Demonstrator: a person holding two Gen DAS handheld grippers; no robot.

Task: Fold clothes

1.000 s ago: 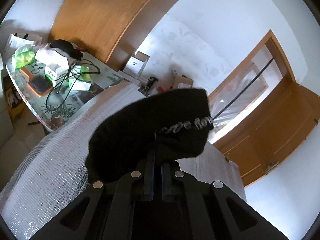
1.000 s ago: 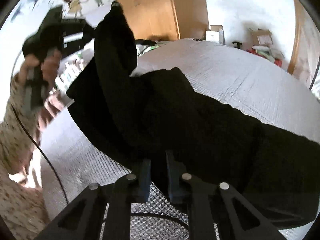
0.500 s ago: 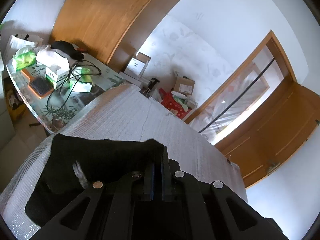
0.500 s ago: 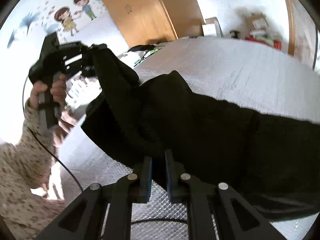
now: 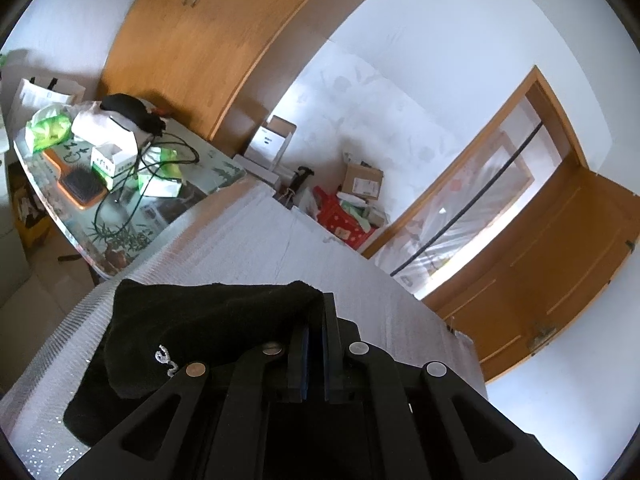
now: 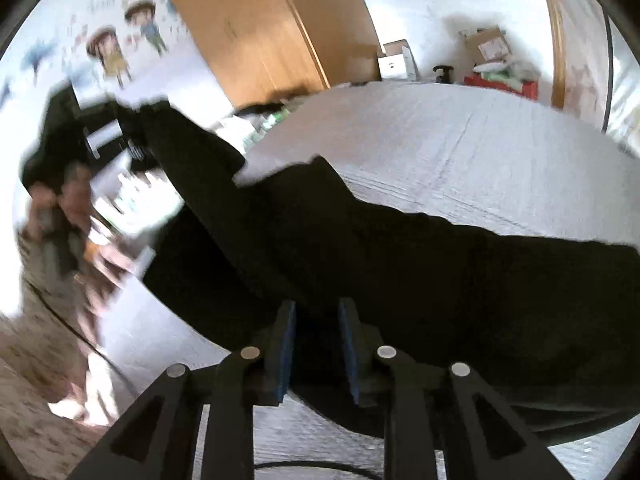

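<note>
Silvery quilted padding covers the wide work surface point(image 5: 256, 248), its ribbed sheets running away toward a white wall. Beyond its far left edge stands a glass-topped side table point(image 5: 208, 172) cluttered with boxes, cables and a hairbrush, in front of a tall honey-coloured wooden wardrobe point(image 5: 208, 36). At the far wall sit cardboard boxes and a red bag point(image 5: 340, 220); a wooden door frame point(image 5: 532, 184) stands to the right.

The black fabric garment point(image 6: 400, 256) lies on the padding as a long band, its long axis running from the right side across to the left, where one end rises off the surface to the left gripper point(image 5: 318, 344). That gripper's fingers are pressed together on the cloth's raised edge. The right gripper point(image 6: 316, 348) sits at the garment's near edge; its fingers are spreading, with black cloth between the blue pads. A person's hand point(image 6: 52, 216), blurred, holds the left gripper's handle.
</note>
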